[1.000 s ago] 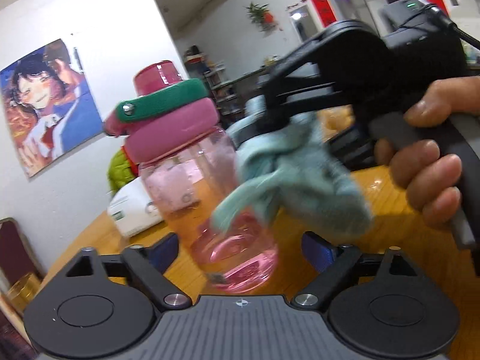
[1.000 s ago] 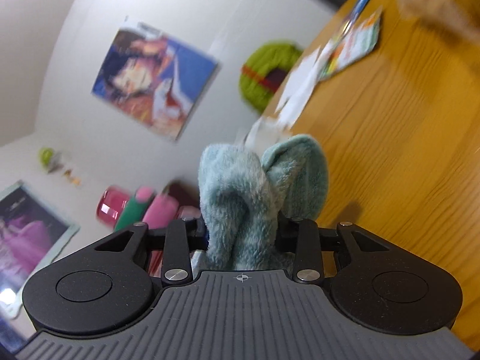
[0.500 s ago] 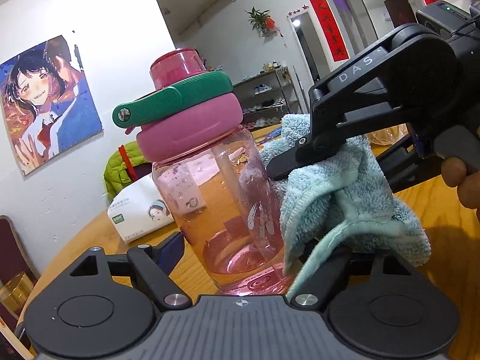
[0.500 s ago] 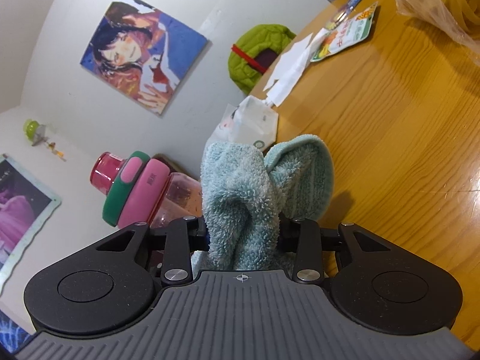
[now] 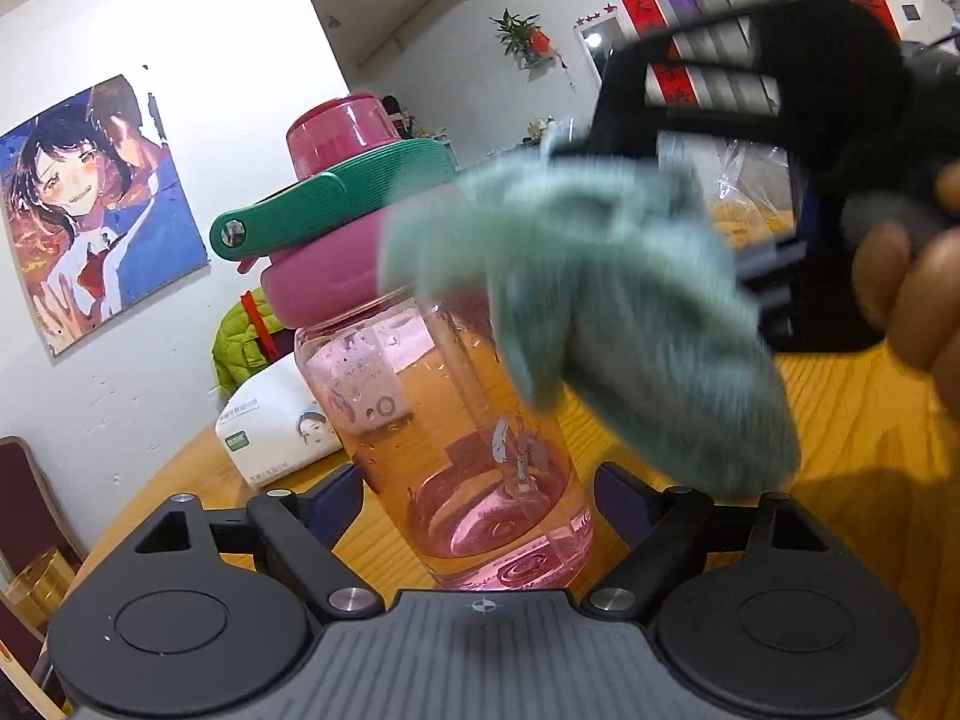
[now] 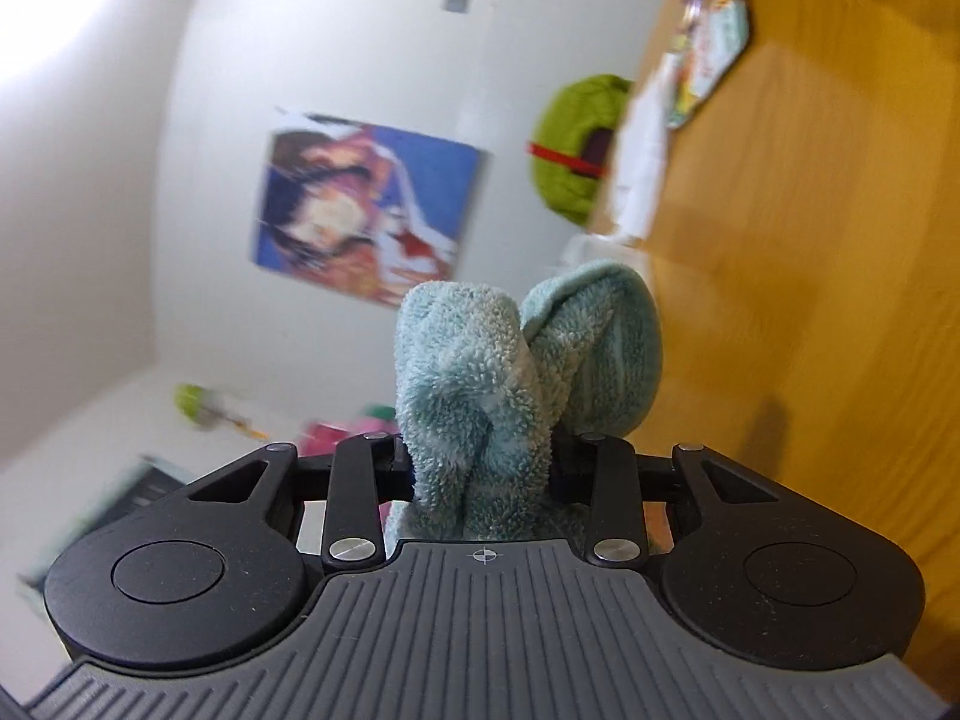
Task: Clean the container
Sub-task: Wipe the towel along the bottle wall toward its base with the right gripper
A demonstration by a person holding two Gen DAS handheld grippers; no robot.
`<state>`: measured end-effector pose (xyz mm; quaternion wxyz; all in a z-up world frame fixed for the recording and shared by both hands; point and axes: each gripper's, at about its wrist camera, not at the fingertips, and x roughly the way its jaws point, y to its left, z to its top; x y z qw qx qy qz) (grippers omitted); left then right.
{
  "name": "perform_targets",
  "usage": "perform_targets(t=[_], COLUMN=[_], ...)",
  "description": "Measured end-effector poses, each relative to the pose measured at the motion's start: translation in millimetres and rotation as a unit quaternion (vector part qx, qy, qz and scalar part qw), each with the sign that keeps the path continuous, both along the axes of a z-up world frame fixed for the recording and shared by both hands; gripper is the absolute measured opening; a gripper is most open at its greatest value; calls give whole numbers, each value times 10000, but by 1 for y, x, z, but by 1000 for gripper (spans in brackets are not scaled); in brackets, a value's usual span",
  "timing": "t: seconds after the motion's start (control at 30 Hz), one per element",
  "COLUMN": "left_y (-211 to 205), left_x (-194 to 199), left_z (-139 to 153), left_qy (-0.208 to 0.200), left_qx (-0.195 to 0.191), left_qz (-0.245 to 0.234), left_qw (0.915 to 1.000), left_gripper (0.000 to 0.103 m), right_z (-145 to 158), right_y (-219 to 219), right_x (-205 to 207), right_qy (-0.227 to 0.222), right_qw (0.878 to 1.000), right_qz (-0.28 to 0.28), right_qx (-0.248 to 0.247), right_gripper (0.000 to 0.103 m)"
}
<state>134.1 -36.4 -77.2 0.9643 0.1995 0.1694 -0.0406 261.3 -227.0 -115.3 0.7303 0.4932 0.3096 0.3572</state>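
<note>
A clear pink bottle (image 5: 456,420) with a pink lid and a green carry handle (image 5: 336,210) stands upright over the wooden table (image 5: 870,480). My left gripper (image 5: 480,495) is shut on the bottle's base, a blue pad on each side. My right gripper (image 5: 606,150), blurred by motion and held by a hand (image 5: 912,282), is shut on a teal fluffy cloth (image 5: 600,300). The cloth lies against the bottle's upper right side and lid. In the right wrist view the cloth (image 6: 516,372) fills the right gripper (image 6: 480,462), and only a pink blur of the bottle (image 6: 324,432) shows at the left.
A white tissue pack (image 5: 270,438) lies behind the bottle, with a green jacket (image 5: 240,342) beyond it. A plastic bag of yellow items (image 5: 744,204) sits at the back right. Leaflets (image 6: 714,54) lie near the table's far edge. A dark red chair (image 5: 24,480) stands at the left.
The right gripper has swept the cloth up the bottle's right side, from near the base to the lid. The right wrist view has swung and blurred. The bottle stays in the left gripper.
</note>
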Motion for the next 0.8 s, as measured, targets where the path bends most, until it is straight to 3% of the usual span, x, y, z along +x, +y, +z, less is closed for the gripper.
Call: perform_targets(t=[0.1, 0.17, 0.23, 0.37, 0.43, 0.57, 0.67, 0.8], left_y=[-1, -1, -2, -3, -4, -4, -8, -13], left_x=[0, -1, -1, -1, -2, -2, -3, 2], left_z=[0, -1, -1, -1, -1, -1, -3, 1], left_qy=[4, 4, 3, 0, 2, 7, 18, 184], left_qx=[7, 12, 8, 53, 75, 81, 131, 148], left_qz=[-3, -2, -4, -12, -56, -49, -40, 126], left_qw=[10000, 10000, 10000, 10000, 10000, 10000, 9999, 9996], left_gripper=[82, 82, 82, 82, 82, 82, 82, 84], right_z=[-7, -3, 7, 23, 24, 10, 5, 17], right_y=[11, 14, 11, -7, -6, -1, 9, 13], right_x=[5, 4, -3, -14, -12, 0, 5, 0], right_qy=[579, 467, 142, -677, -712, -43, 400, 18], right_qw=[9899, 9866, 9896, 9969, 9972, 9993, 9900, 9860], right_qz=[-4, -15, -157, -369, -235, -59, -59, -168], right_qx=[-1291, -1563, -1422, -183, -21, -377, -1348, -1656], right_gripper=[37, 37, 37, 36, 37, 38, 38, 38])
